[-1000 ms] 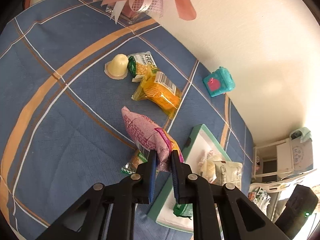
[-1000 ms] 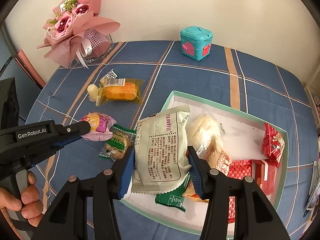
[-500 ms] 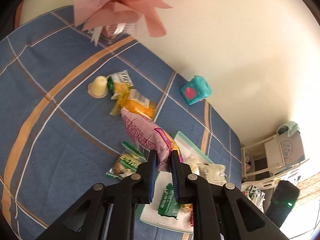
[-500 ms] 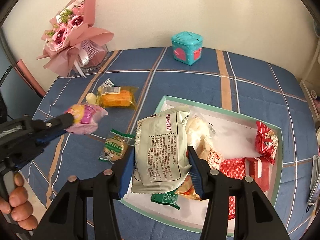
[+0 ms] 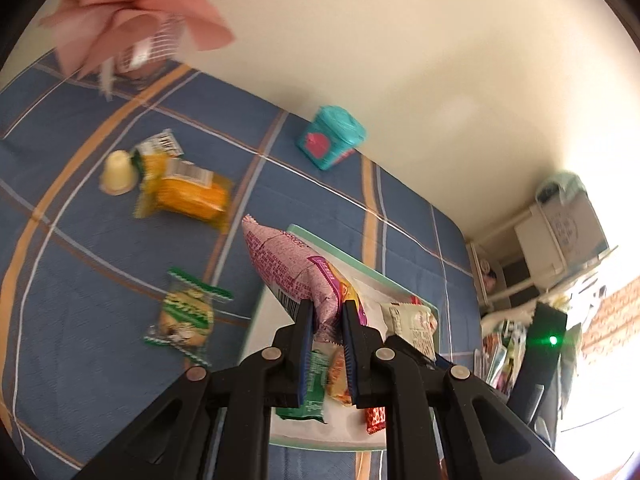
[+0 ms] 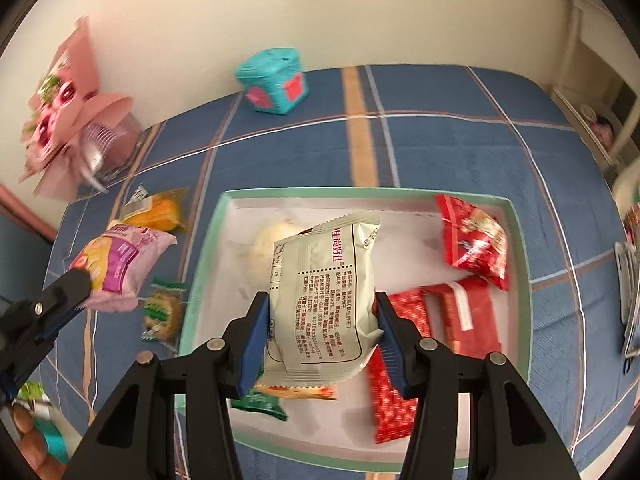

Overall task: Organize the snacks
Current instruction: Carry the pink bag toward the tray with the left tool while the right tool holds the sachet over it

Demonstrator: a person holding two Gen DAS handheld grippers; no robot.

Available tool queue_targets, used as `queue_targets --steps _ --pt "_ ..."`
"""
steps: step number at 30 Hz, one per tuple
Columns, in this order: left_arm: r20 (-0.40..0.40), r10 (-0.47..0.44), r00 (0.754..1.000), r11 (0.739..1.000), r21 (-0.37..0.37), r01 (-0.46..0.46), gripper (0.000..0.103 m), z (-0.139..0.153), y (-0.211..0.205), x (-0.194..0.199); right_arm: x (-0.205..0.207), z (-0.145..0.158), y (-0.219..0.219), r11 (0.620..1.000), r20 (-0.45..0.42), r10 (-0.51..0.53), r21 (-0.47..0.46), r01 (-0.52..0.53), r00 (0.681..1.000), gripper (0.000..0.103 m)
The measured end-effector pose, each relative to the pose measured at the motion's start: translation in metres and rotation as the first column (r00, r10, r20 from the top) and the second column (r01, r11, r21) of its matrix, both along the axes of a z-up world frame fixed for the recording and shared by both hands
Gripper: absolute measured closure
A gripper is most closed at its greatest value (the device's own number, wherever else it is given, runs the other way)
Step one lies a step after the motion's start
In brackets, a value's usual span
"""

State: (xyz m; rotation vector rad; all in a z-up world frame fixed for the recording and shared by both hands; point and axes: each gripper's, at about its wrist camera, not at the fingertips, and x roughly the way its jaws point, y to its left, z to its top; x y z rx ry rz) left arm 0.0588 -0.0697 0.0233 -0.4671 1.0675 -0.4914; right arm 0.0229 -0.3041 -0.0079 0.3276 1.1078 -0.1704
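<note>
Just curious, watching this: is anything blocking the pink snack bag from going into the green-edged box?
Nothing visible does. The pink bag, clamped in the left tool, hangs beside the box; bare floor shows near that wall.

The left gripper (image 5: pixel 326 316) has lifted the pink snack bag (image 5: pixel 294 276) off the blue checked cloth (image 5: pixel 80 272) and carried it over the near edge of the tray (image 6: pixel 208 240). The right gripper (image 6: pixel 322 332) has brought the pale packet (image 6: pixel 324 300) further in above the tray's middle.
</note>
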Motion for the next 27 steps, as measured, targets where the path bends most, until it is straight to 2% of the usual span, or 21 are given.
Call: queue_targets --steps 7,12,17,21,27 --pt "0.048 -0.049 0.998 0.998 0.034 0.047 0.088 -0.011 -0.022 0.008 -0.002 -0.012 -0.017 0.999 -0.022 -0.051 0.008 0.051 0.998 0.050" --pt "0.016 -0.075 0.997 0.997 0.010 0.075 0.088 -0.033 -0.027 0.015 0.002 -0.025 -0.024 0.997 -0.052 -0.072 0.005 0.073 0.996 0.050" --pt "-0.010 -0.086 0.996 0.996 0.025 0.086 0.088 -0.049 -0.031 0.018 0.005 -0.037 -0.028 0.996 -0.080 -0.084 -0.001 0.085 0.993 0.050" --pt "-0.067 -0.101 0.993 0.993 0.046 0.104 0.088 -0.063 -0.036 0.020 0.005 -0.041 -0.030 0.996 -0.090 -0.093 0.004 0.093 0.992 0.050" --pt "-0.100 -0.114 0.988 0.990 0.074 0.122 0.088 -0.072 -0.040 0.020 0.008 -0.044 -0.030 0.996 -0.095 -0.093 0.004 0.094 0.991 0.050"
